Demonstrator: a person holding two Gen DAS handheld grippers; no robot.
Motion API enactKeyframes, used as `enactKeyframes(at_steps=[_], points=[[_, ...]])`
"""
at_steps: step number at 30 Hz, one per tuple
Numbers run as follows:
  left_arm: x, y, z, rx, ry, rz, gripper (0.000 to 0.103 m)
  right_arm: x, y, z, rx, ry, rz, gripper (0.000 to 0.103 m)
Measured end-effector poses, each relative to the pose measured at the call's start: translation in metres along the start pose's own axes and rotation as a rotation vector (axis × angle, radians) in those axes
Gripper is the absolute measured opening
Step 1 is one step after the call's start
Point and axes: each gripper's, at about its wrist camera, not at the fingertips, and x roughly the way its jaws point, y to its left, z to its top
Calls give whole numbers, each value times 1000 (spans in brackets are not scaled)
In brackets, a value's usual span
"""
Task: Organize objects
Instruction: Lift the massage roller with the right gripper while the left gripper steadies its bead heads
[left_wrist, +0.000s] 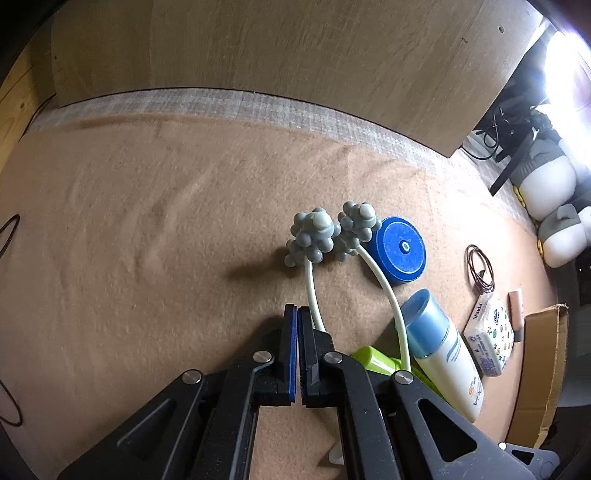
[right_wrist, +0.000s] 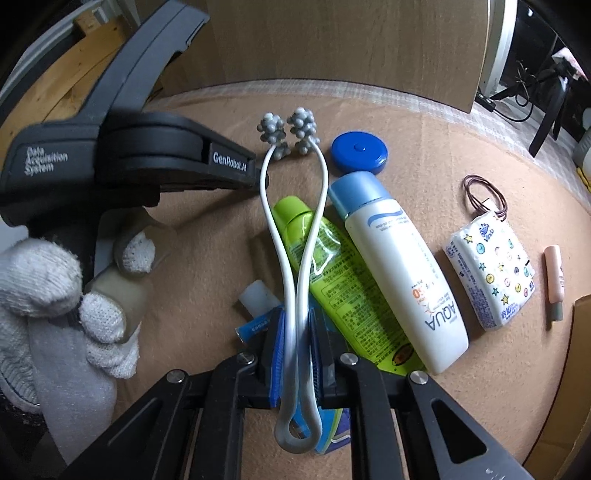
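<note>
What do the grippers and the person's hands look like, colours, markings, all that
Both the left gripper and right gripper are black plastic frames with silver round pivot pins and blue ribbed pads lining the fingers. Seen from the right wrist, the left gripper's dark grey body carries white lettering, GenRobot.AI and Data Acquisition System. The left hand wears a white knit glove.

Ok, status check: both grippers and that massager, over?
Right gripper shut on the white roller massager. Left gripper shut, empty, beside one massager arm. Green tube lies underneath, white bottle alongside.

"AQUA" on white bottle (right_wrist: 400, 273), "GenRobot.AI" on left tool (right_wrist: 255, 177), "Vinda" on tissue pack (left_wrist: 489, 338)
</note>
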Motion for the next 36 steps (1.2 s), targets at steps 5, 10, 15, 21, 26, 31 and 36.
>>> enactKeyframes(at_steps=[5,10,15,21,26,31,36], points=[[-14,-2,2,13,-25,-19,0,-9,-1,1,13,-29,-7,12],[-23,-5,-4,58,-45,9,0,-16,2,1,9,-47,-17,11],[-6,-7,-12,78,1,-11,0,-10,3,-1,16,-27,-18,11],[3,1,-5,21,51,-31,8,-2,-7,-3,38,-19,-12,11],[0,16,3,-47,123,-107,36,-1,-15,-3,76,-15,16,11],[0,20,16,-38,131,-63,55,-1,-16,-4,80,-20,13,12],[-7,23,7,-1,125,-36,61,-1,-18,-1,83,-25,23,12]])
